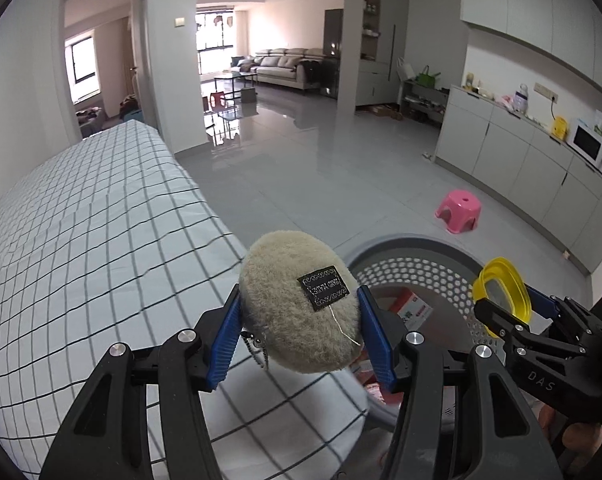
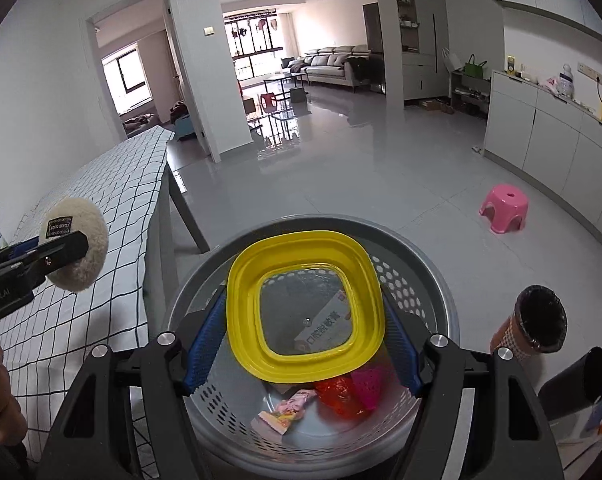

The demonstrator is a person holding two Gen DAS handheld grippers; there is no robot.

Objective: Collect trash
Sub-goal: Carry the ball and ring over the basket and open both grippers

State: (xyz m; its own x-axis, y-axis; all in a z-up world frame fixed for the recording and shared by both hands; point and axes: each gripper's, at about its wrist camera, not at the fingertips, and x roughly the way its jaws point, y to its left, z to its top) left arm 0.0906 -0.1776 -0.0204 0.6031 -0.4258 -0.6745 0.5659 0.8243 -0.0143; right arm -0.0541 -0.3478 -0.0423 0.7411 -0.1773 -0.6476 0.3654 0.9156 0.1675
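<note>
from the left wrist camera, the left gripper [image 1: 299, 334] has its 2 blue pads clamped on either side of a round, fuzzy beige pouch [image 1: 297, 304]. a black label with pale lettering sits on the pouch's face, and a short bead chain hangs from its lower left edge. the pouch is held in the air above the edge of a table draped in a white cloth with a dark grid [image 1: 93, 240]. to the right and lower down stands a round grey perforated basket [image 1: 417, 268], with a red and white box lying inside it. at the right edge the right gripper [image 1: 505, 308] shows from the side, gripping a yellow-rimmed lid [image 1: 501, 286] over the basket. a pink stool [image 1: 459, 210] stands on the grey tiled floor beyond, well apart from the basket.

from the right wrist camera, the right gripper [image 2: 305, 336] has its blue pads pressed against the left and right rims of the square yellow lid [image 2: 305, 308], whose middle is clear. the lid hangs directly above the grey basket [image 2: 429, 256]. through it and below it, a box, a red wrapper, a pink piece and a small printed packet lie on the basket floor. at far left the left gripper [image 2: 41, 256] holds the beige pouch [image 2: 79, 252] over the gridded tablecloth [image 2: 113, 200]. a brown bin with a black liner [image 2: 537, 324] stands on the floor right of the basket.
</note>
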